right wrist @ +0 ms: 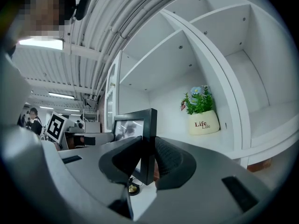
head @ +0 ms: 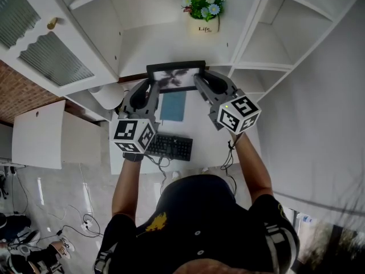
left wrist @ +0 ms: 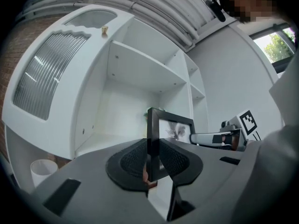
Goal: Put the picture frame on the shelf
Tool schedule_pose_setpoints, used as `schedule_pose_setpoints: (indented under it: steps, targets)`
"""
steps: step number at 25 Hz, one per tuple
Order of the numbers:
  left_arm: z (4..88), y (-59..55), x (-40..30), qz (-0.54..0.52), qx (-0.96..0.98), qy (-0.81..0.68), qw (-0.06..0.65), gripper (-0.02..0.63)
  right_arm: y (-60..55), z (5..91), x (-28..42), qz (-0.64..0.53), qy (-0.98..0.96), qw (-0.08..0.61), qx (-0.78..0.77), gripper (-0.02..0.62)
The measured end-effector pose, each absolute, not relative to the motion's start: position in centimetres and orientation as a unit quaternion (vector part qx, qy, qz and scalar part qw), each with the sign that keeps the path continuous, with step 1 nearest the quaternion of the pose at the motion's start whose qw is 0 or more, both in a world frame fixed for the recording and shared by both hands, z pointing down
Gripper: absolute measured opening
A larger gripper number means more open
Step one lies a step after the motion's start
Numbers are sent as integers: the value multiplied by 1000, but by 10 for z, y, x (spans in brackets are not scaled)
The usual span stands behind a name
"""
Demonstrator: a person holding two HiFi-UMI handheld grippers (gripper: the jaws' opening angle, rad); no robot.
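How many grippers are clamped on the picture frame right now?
2. The left gripper has its fingers shut on the left edge of the picture frame, and the right gripper has its fingers shut on the right edge. Nothing else grips it, and none is hidden.

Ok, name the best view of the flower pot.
The right gripper view: the flower pot stands side-on, label readable. The head view shows it small from above; the left gripper view barely shows it.

We see a black picture frame [head: 175, 77] with a grey print, upright in the air, gripped by both side edges, just before the white shelf [head: 154, 44].
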State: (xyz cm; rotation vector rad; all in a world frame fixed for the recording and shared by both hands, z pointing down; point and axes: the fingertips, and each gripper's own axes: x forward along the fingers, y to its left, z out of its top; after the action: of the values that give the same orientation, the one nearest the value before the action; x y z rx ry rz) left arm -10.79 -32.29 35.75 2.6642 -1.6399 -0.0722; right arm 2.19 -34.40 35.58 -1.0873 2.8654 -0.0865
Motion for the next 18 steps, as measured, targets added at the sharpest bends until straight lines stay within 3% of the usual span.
schedule_pose_setpoints:
  steps: [18]
  targets:
    - [319,-360,-118,-20,834,-550,-34,91,-387,313,8,10,935,25,-354,80]
